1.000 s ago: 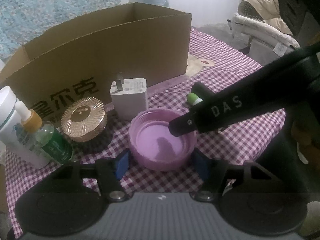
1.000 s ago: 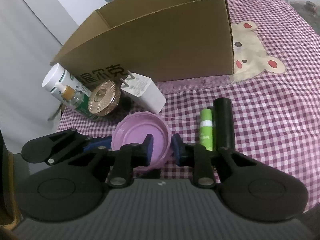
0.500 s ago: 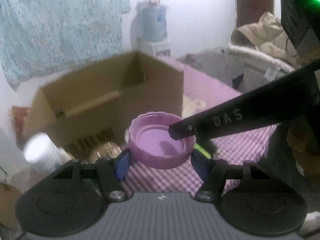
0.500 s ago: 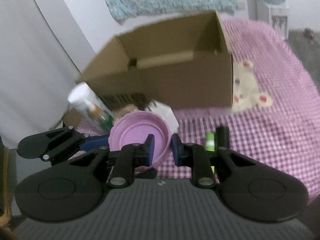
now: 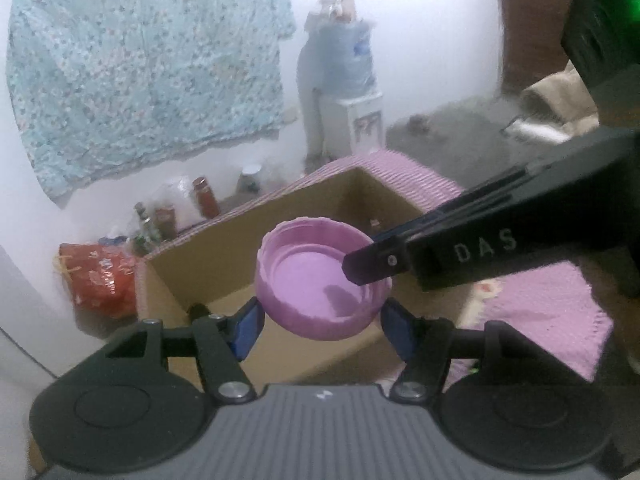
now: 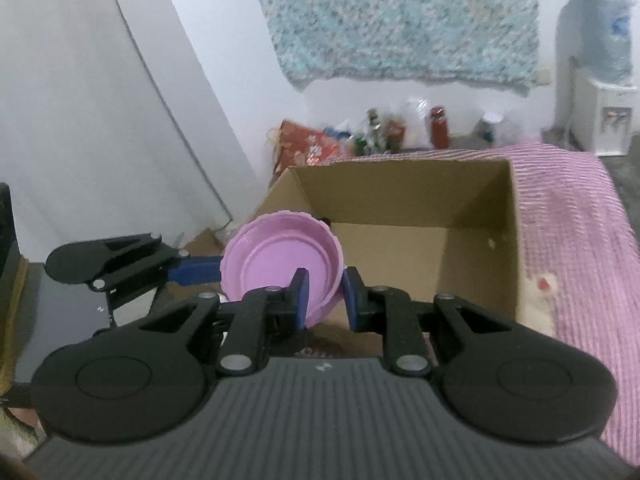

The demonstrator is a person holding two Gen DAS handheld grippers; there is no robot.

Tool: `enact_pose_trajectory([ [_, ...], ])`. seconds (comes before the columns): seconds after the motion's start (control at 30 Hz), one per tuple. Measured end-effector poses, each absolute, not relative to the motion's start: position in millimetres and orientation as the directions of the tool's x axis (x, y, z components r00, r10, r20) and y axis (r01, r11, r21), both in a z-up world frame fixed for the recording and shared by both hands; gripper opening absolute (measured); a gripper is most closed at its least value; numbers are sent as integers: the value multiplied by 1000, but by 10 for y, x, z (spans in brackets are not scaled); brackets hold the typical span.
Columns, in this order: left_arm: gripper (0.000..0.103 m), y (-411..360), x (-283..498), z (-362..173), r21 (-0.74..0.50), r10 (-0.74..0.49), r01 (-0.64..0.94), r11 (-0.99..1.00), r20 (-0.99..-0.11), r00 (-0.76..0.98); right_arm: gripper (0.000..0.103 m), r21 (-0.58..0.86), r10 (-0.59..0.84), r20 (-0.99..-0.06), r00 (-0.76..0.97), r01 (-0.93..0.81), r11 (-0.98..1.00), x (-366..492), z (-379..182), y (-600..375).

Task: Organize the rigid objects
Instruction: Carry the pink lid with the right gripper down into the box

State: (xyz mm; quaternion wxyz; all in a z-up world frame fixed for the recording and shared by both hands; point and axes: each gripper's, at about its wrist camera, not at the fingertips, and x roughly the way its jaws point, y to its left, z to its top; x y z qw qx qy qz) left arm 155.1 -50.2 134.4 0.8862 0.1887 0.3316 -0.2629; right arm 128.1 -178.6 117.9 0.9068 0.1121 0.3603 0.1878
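The purple lid (image 5: 320, 284) hangs in the air, hollow side up, over the near wall of the open cardboard box (image 6: 420, 240). The left tool (image 5: 320, 322) grips it across its full width, one blue pad on each side of the rim. The right tool (image 6: 324, 298) pinches the lid's wall at the edge, one pad inside and one outside, its fingers nearly pressed together. The box stands on a surface covered with a pink checked cloth (image 6: 576, 232)
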Motion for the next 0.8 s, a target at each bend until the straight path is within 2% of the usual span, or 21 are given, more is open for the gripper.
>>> enact_pose_trajectory([
  [0.27, 65, -409, 2650, 1015, 86, -234, 569, 818, -853, 466, 19, 500, 536, -728, 427, -204, 841, 2624, 835, -1791],
  [0.4, 65, -343, 3015, 711, 61, -177, 546, 836, -911, 373, 19, 508, 539, -776, 328, -181, 842, 3024, 563, -1656],
  [0.57, 65, -322, 3210, 462, 62, -130, 539, 840, -941, 311, 19, 488, 512, -823, 246, -154, 859, 3255, 230, -1472],
  [0.8, 66, -396, 3346, 213, 84, -73, 542, 836, -962, 261, 20, 496, 506, -843, 185, -102, 863, 3443, -59, -1442],
])
